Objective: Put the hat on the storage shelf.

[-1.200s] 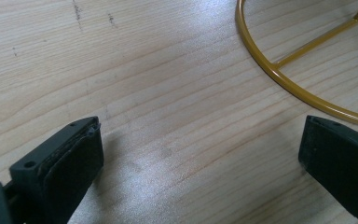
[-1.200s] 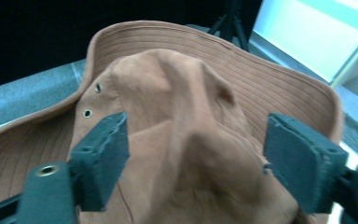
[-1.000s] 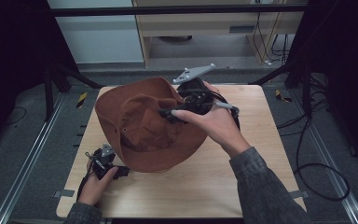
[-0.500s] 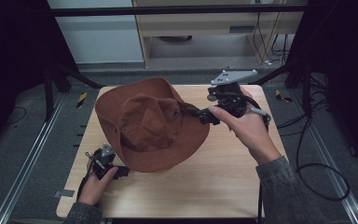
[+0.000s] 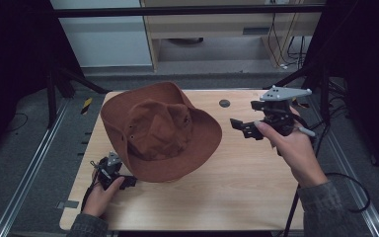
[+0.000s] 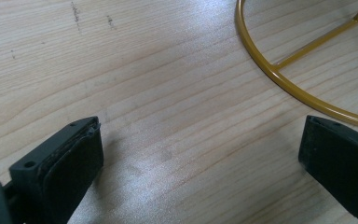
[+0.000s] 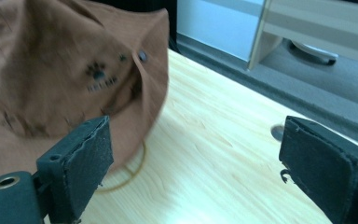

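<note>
A brown wide-brimmed hat sits left of the table's middle, and the right gripper view shows a paw-print mark on the hat. A yellow wire ring lies on the wood, and the ring runs under the brim. My left gripper rests low at the front left, just beside the brim's edge. Its jaws stand open over bare wood in its own view. My right gripper hovers to the hat's right, apart from it, open and holding nothing.
A small dark round disc is set in the wooden table near its far edge. Behind the table stand a white panel and a wooden cabinet. Dark frame legs flank both sides.
My right gripper has let go of the hat and drawn back to the right, away from the brim. The hat has settled lower on the table. The left gripper has stayed put.
</note>
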`<state>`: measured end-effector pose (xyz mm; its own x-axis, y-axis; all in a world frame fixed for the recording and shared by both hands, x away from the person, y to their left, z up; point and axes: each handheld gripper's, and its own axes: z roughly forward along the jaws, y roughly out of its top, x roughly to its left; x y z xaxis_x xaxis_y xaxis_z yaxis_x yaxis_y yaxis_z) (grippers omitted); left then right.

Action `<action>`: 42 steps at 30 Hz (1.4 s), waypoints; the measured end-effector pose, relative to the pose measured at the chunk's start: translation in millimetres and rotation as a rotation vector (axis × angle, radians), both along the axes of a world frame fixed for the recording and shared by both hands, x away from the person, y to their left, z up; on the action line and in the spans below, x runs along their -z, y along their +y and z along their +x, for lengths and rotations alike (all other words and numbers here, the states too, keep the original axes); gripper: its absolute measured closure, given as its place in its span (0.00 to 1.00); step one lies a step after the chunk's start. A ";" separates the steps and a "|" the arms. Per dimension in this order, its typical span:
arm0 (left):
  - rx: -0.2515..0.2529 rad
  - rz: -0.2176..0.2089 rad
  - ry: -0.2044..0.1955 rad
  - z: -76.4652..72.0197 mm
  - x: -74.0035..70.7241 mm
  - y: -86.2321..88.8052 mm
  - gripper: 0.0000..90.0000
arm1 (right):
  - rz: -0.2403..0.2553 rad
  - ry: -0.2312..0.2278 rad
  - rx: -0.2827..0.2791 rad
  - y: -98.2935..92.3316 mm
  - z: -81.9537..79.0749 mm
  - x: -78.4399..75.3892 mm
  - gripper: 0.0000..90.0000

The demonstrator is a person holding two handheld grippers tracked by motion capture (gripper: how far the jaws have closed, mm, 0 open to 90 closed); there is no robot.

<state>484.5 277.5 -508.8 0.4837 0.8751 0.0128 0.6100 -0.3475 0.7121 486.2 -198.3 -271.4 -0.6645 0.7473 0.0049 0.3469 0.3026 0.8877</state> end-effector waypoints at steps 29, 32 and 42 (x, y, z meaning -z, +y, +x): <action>0.011 0.006 -0.003 0.9 -0.2 2.0 0.00 | -0.113 0.184 0.104 -19.3 -11.8 178.6 0.12; 0.011 0.006 -0.003 0.9 -0.2 2.0 0.00 | -0.121 0.204 0.120 -15.0 -7.1 194.9 0.13; 0.010 0.006 0.001 1.7 -0.3 1.7 0.00 | -0.122 0.236 0.139 -5.5 -1.9 217.9 0.12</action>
<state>486.2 279.2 -508.5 0.4925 0.8701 0.0179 0.6071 -0.3582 0.7093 484.3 -203.8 -489.4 -0.5472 0.8354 0.0519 0.5850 0.3373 0.7375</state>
